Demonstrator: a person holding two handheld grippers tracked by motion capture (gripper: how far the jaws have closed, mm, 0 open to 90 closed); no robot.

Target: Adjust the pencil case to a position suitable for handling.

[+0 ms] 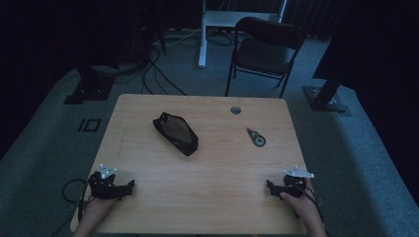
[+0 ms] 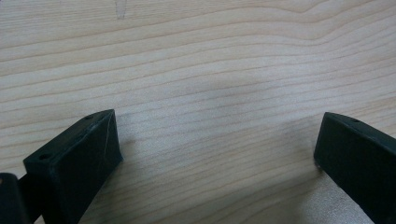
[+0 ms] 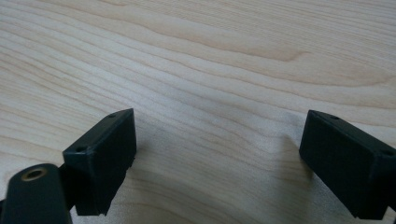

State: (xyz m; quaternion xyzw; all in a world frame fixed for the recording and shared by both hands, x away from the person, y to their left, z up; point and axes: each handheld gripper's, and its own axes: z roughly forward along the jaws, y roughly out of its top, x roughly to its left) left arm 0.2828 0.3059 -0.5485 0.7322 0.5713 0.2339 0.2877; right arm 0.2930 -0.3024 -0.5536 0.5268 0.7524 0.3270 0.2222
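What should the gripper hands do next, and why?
Probably the right gripper should lift and reach forward toward the small tape dispenser, the thing nearest it. Both it and the left gripper rest low at the near edge of the table, jaws open over bare wood with nothing between them. The black pouch lies farther off, nearer the middle.

Readable text: none in any of the three views.
Black mesh zip pouch [image 1: 175, 134] on the pale wooden table [image 1: 212, 187]: no label or brand can be made out.
Small dark tape dispenser with a round wheel [image 1: 256, 138]: any print is too small and dim to read.
Black square outline on the grey carpet [image 1: 89, 125]: a floor mark, no letters or digits in it.
Black gripper jaws in both gripper views: plain faces with screw holes, no markings.
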